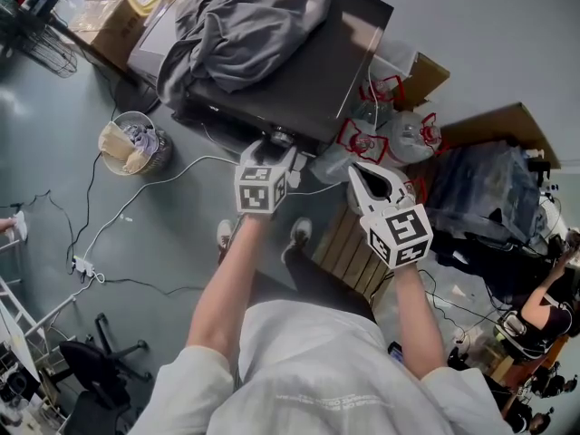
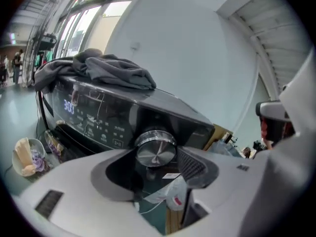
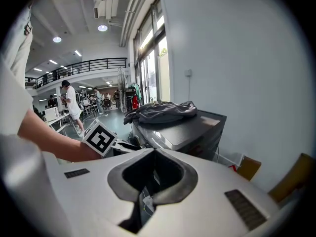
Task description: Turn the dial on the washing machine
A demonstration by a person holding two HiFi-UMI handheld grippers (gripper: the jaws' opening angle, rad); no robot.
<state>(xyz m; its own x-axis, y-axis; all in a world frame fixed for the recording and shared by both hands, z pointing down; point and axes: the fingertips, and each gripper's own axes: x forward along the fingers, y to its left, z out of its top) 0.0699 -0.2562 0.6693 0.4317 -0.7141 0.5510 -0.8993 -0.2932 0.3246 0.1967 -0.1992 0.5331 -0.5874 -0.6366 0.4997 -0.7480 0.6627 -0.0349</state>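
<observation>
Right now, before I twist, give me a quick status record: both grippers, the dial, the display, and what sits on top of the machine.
left gripper: shut on dial, one pad on each side
dial: silver knob on the front panel of the washing machine
right gripper: shut, empty, held off beside the machine
display: lit, blue digits, left of the dial in the left gripper view
machine top: grey clothes heaped there

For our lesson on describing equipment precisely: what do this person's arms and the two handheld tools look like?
The left tool and right tool each have a white moulded shell with dark grey padded jaw linings. Each carries a white cube printed with black square markers. The person wears a pale short-sleeved shirt; the forearms are bare.
</observation>
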